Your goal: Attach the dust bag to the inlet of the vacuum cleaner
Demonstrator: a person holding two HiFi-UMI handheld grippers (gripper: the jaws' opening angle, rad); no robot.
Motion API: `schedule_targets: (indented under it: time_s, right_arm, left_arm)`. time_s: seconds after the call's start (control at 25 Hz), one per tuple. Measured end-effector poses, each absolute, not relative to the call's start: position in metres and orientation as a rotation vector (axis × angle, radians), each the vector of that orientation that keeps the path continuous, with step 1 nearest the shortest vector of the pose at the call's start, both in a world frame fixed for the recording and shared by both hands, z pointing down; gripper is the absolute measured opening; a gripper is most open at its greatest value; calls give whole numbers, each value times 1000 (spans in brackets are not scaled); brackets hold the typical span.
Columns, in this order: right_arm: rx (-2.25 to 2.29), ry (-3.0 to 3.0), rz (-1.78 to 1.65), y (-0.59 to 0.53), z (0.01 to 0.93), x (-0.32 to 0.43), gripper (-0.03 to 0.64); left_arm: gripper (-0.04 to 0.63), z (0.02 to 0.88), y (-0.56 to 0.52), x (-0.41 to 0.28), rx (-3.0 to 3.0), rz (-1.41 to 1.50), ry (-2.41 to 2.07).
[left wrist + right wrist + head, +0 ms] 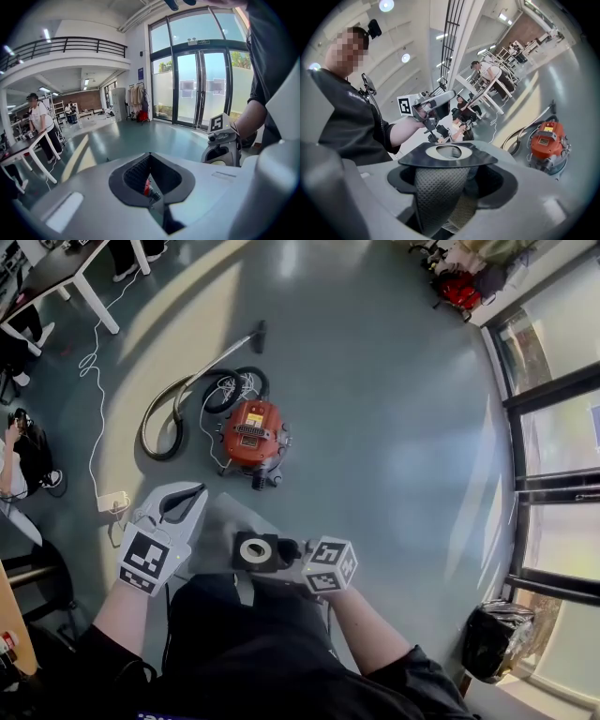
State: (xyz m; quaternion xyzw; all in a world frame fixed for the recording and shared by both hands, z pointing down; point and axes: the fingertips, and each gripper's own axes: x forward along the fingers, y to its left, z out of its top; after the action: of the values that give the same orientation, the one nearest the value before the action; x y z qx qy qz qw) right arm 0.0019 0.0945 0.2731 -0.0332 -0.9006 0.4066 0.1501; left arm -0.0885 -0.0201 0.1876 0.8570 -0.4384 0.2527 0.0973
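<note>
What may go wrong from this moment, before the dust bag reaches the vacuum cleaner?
1. The right gripper holds the dust bag by its soft fabric, under the flat collar; the collar may tilt or slip.
2. The left gripper is shut and empty, so nothing else steadies the bag.
3. The hose and cable lie loose beside the vacuum cleaner; a foot may catch them.

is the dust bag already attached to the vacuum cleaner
No, the dust bag is held in the right gripper, well apart from the orange vacuum cleaner.
</note>
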Motion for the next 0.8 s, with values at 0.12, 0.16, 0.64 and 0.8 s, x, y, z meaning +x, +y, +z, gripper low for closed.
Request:
schedule_targets:
  time_s: [0.12,0.16,0.64,0.8]
  right_arm:
    - [-80,-2568,1188,90,288,8,310]
    - [-73,-2564,1194,89,292,9,310]
    - [58,-2535,1276,72,356,-4,310]
    - [83,-2547,1292,66,375,-12,310]
  left_arm:
    - [17,198,-36,-84,2547,742,-1287]
    - [17,202,-41,-83,2553,733,-1275]
    - [17,265,-91,-81,2676,699,-1116]
    - [17,290,-93,-83,2695,703,-1069]
